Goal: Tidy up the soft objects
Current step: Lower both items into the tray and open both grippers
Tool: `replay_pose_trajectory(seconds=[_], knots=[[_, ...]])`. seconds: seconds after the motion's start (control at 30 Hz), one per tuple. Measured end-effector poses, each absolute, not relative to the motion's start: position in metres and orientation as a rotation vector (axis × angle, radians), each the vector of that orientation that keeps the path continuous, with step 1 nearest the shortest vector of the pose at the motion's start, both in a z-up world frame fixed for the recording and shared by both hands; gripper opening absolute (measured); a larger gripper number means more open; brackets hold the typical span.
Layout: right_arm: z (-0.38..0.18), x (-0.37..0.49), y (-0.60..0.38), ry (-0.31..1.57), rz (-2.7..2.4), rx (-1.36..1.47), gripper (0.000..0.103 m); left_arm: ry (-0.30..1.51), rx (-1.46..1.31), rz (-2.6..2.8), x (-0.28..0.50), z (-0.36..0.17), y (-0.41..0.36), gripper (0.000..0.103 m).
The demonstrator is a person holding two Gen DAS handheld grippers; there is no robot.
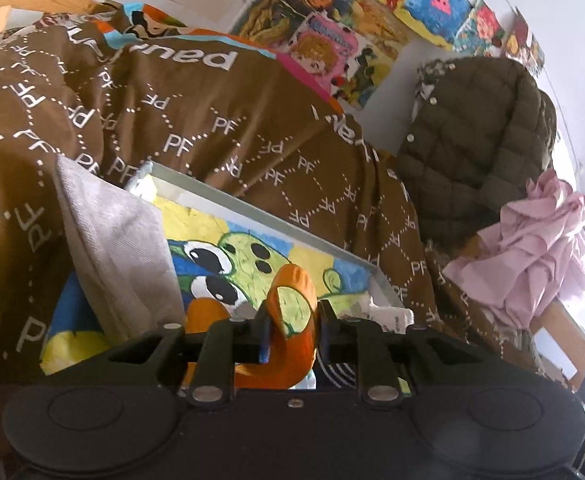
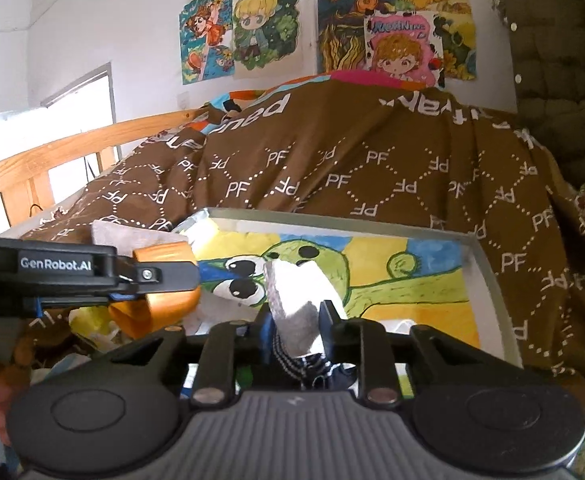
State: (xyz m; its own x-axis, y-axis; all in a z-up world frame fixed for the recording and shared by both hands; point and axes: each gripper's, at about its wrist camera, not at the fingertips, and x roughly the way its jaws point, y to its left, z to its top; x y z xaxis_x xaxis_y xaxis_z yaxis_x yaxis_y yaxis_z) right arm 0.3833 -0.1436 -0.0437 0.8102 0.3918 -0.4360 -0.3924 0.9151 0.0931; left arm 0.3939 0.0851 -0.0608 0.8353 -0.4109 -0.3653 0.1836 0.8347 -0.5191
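**Right wrist view: two grippers holding soft items over a painted canvas on a bed**

Right wrist view shows the right gripper with its fingers closed on a grey and white sock; a black-and-white striped part hangs below the pinch. The sock stands up between the fingers, above the near edge of a framed canvas painted with a green cartoon creature. The canvas lies on a bed covered by a brown quilt printed with "PF" letters.

At the left edge of this view, the left gripper comes in sideways, its orange fingers near the canvas's left corner. In the left wrist view, those orange fingers sit close together, nearly shut; whether they pinch anything cannot be told. Just to their left, a grey cloth rests against the quilt and overlaps the canvas's left side.

A dark green puffer jacket and a pink garment sit toward the far right of the bed.

Judging from this, the sock is in hand and being carried, with sorting barely begun. The next move likely calls for taking the sock to a resting place with the other soft items and letting go only once it is over that spot.
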Motion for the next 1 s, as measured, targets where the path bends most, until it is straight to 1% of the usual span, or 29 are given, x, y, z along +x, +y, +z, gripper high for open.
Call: replay_pose_trajectory(seconds=[0.03, 0.17, 0.23, 0.3, 0.37, 0.4, 0.47, 0.63, 0.8, 1.0], knots=[[-0.044, 0.384, -0.144, 0.475, 0.424, 0.009, 0.04, 0.494, -0.487, -0.33, 0.394, -0.061, 0.084, 0.028], [-0.047, 0.386, -0.147, 0.497, 0.434, 0.034, 0.049, 0.517, -0.51, -0.33, 0.396, -0.063, 0.086, 0.032], [-0.048, 0.387, -0.148, 0.511, 0.445, 0.057, 0.056, 0.529, -0.531, -0.331, 0.397, -0.065, 0.088, 0.034], [-0.049, 0.388, -0.149, 0.523, 0.457, 0.074, 0.06, 0.531, -0.546, -0.335, 0.397, -0.065, 0.089, 0.039], [-0.05, 0.388, -0.148, 0.533, 0.465, 0.074, 0.065, 0.529, -0.559, -0.344, 0.397, -0.064, 0.089, 0.046], [-0.05, 0.388, -0.148, 0.537, 0.467, 0.069, 0.068, 0.526, -0.567, -0.349, 0.397, -0.064, 0.089, 0.047], [-0.049, 0.388, -0.148, 0.544, 0.469, 0.064, 0.071, 0.525, -0.591, -0.361, 0.397, -0.063, 0.09, 0.055], [-0.042, 0.382, -0.151, 0.546, 0.462, 0.07, 0.084, 0.526, -0.608, -0.352, 0.394, -0.058, 0.09, 0.058], [-0.027, 0.373, -0.16, 0.522, 0.444, 0.09, 0.09, 0.518, -0.587, -0.325, 0.388, -0.048, 0.088, 0.065], [0.001, 0.355, -0.175, 0.458, 0.423, 0.127, 0.097, 0.474, -0.534, -0.304, 0.372, -0.022, 0.085, 0.075]])
